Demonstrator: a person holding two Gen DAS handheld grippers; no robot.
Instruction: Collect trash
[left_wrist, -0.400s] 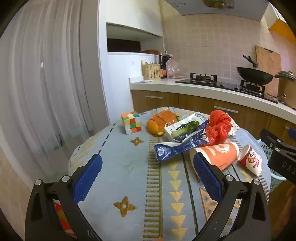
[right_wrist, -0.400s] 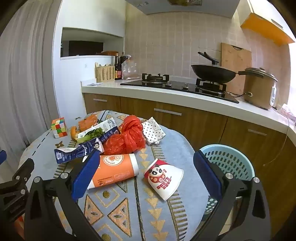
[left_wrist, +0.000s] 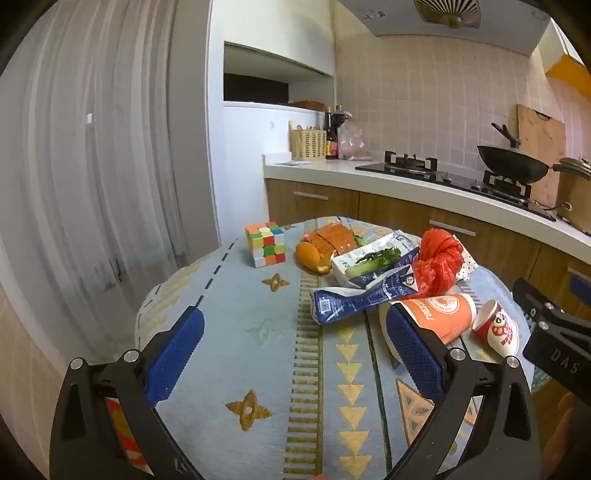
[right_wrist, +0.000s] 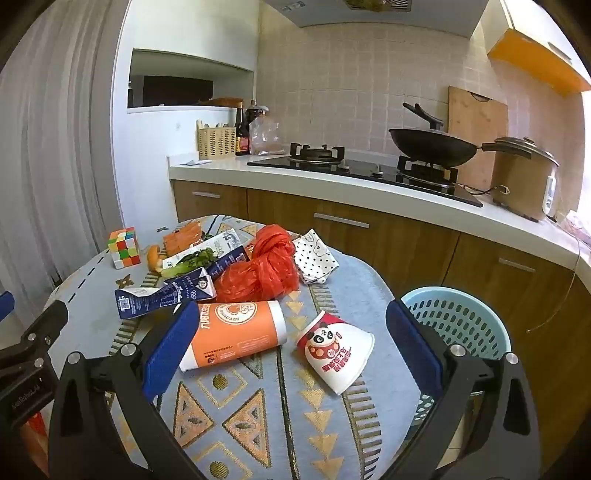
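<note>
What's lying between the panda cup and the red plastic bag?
Only bare tablecloth separates panda cup from red plastic bag, seen in the right wrist view.

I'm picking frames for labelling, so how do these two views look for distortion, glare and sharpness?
Left wrist view: strong fisheye bending, dark corners, curtain washed out, table items sharp. Right wrist view: same curved counter edges, bright glare at the far right edge, panda cup crisp.

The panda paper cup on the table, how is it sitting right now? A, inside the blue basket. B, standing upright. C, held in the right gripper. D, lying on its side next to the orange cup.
D: the panda paper cup lies tipped over on the tablecloth beside the orange cup, with the right gripper open above and the blue basket apart from it.
</note>
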